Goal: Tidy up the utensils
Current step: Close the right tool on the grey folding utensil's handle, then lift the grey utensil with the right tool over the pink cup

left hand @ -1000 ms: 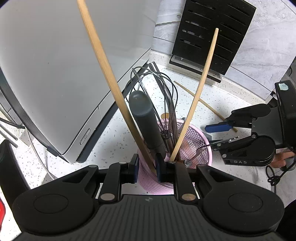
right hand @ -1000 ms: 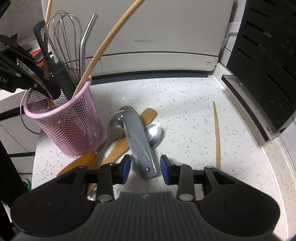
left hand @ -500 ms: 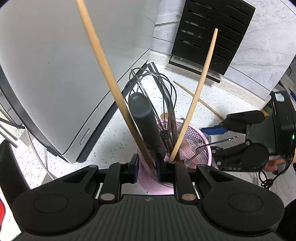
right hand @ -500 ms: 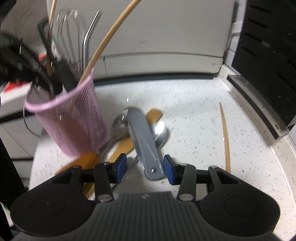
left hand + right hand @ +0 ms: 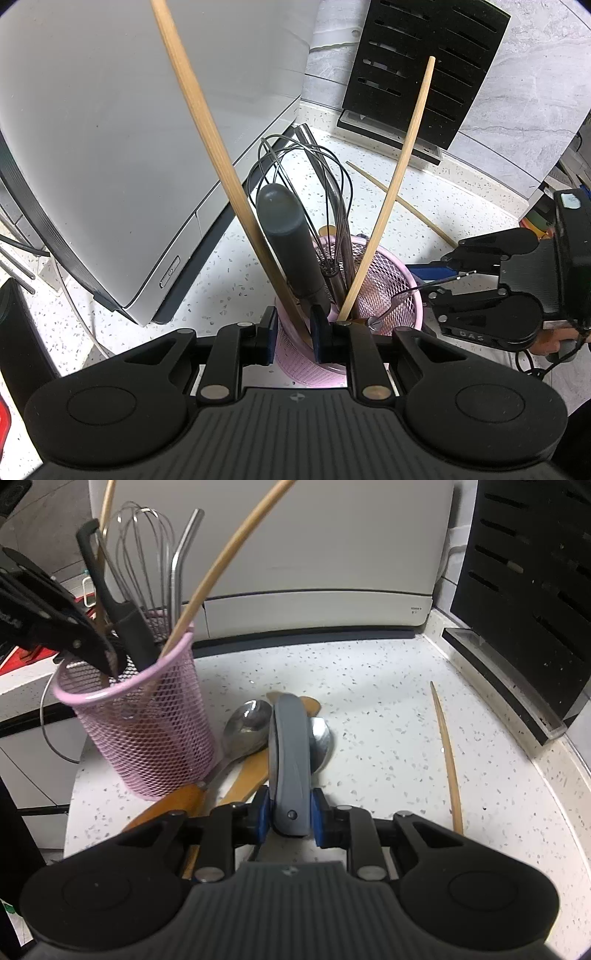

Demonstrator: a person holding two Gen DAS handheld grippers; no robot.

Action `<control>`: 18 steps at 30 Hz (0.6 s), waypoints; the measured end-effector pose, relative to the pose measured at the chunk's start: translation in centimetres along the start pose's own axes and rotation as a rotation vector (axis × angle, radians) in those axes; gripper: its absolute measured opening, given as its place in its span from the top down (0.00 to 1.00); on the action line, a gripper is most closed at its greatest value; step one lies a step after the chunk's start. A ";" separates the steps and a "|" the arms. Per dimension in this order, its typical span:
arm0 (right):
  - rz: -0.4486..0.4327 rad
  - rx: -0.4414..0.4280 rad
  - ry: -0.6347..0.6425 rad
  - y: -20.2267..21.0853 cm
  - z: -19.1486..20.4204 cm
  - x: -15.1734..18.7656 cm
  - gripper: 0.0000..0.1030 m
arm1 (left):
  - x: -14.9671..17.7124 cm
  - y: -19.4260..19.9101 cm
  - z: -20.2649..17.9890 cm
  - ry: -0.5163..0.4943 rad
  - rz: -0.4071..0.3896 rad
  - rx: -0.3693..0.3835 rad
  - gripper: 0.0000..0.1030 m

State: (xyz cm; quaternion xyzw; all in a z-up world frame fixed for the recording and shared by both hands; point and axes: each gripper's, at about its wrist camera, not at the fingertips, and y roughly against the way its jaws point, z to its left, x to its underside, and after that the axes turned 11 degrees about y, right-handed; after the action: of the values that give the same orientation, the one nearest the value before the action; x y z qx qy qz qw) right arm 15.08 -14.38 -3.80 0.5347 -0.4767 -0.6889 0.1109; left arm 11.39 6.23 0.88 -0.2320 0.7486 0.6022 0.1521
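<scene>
Left tool (image 5: 293,328) pinches the cup (image 5: 147,716) rim at 9 o'clock to steady it, while right tool (image 5: 289,818), jaws just closing, clamps the grey handle (image 5: 290,753) lying on the bench (image 5: 388,716) for lifting.

My left tool (image 5: 293,334) was clamped on the near rim of the pink wire-mesh cup (image 5: 402,291), one pad outside, one inside. In it stood two long wooden chopsticks (image 5: 207,147), a dark grey rounded handle (image 5: 291,240), a steel wire whisk (image 5: 306,177) and a bent steel straw (image 5: 314,144). My right tool (image 5: 439,280) hung just beyond the cup. A third wooden chopstick (image 5: 406,206) lay on the white speckled counter (image 5: 229,266), near a black slotted rack (image 5: 417,74).
</scene>
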 end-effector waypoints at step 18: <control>0.064 0.056 0.029 5.9 0.8 -1.6 0.80 | 0.0 -0.2 0.0 -0.001 0.007 0.004 0.80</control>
State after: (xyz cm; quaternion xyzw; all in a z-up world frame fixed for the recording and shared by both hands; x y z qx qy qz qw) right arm 12.90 -15.96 1.71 0.5321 -0.5110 -0.6635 0.1247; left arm 11.53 6.17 0.70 -0.2288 0.7506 0.6013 0.1506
